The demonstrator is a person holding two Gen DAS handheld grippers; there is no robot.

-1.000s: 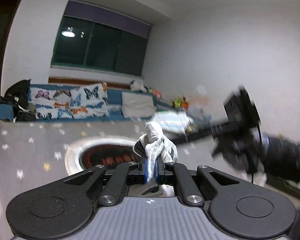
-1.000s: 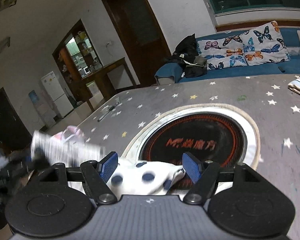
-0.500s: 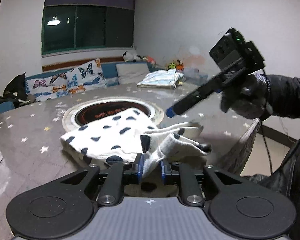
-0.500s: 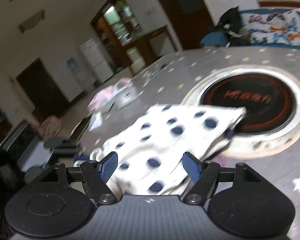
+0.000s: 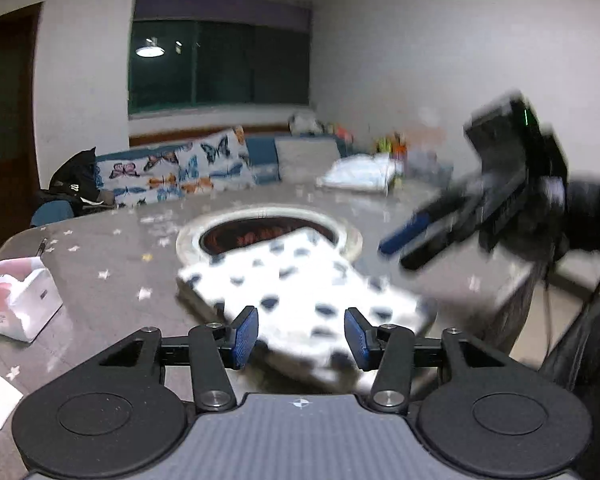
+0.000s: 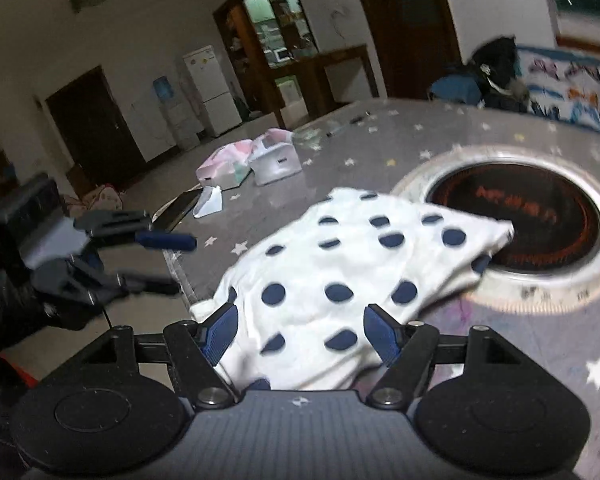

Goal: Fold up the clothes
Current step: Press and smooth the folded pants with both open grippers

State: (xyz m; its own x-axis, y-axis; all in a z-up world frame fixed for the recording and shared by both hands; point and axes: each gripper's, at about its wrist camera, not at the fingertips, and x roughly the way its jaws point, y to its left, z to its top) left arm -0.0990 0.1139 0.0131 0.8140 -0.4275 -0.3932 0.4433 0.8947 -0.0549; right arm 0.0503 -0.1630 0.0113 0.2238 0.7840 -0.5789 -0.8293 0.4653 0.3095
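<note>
A white garment with dark blue dots (image 6: 352,268) lies folded on the grey star-patterned table (image 6: 520,352), one corner over the round burner (image 6: 516,216). It also shows in the left wrist view (image 5: 300,296). My left gripper (image 5: 302,336) is open and empty, just short of the garment's near edge; it also shows at the left of the right wrist view (image 6: 168,260). My right gripper (image 6: 302,334) is open and empty above the garment's near end; it also shows blurred at the right of the left wrist view (image 5: 400,252).
A white and pink box (image 5: 16,304) sits on the table's left side, also in the right wrist view (image 6: 256,160). Folded clothes (image 5: 360,176) lie at the far right of the table. A sofa with butterfly cushions (image 5: 180,172) stands behind. The table edge (image 5: 500,296) is close at right.
My left gripper has opened and let go of the garment, which now lies flat on the table. Both grippers have drawn back from it.
</note>
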